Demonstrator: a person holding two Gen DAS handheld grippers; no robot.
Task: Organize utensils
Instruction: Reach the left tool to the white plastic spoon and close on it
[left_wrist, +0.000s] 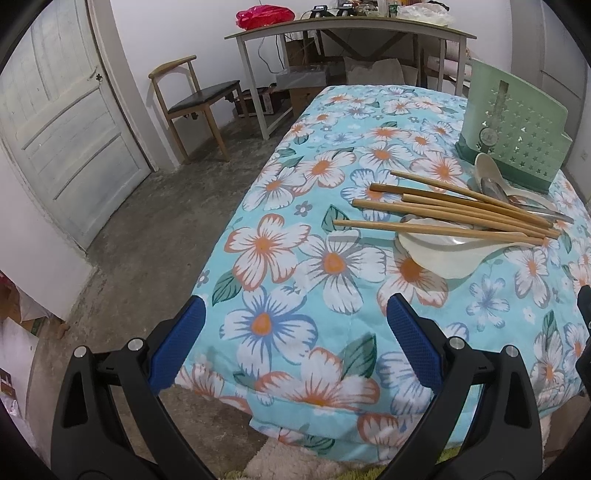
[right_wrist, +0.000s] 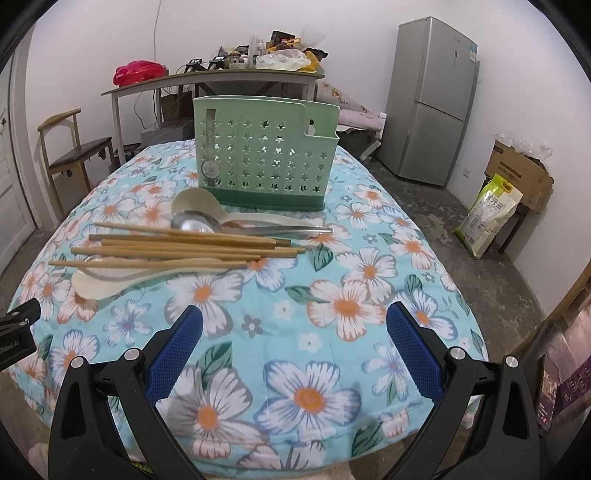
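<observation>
Wooden chopsticks (right_wrist: 177, 247) lie in a loose bundle across the flowered cloth (right_wrist: 332, 295), all pointing much the same way, with a pale plastic spoon (right_wrist: 107, 280) pinned partly under them and a metal spoon (right_wrist: 207, 223) and a second pale spoon (right_wrist: 195, 203) on their far side. They seem heaped there for sorting, since the green star-punched caddy (right_wrist: 266, 155) stands upright just behind the pile, its open top handy for dropping things in (I cannot see inside it, so whether anything is already in there I can't say). Neither tool has begun: the right gripper (right_wrist: 295, 325) hangs over bare cloth at the near edge, jaws spread wide, holding and touching nothing. The left gripper (left_wrist: 295, 317) is likewise spread wide and empty, the utensils ahead to its right.
</observation>
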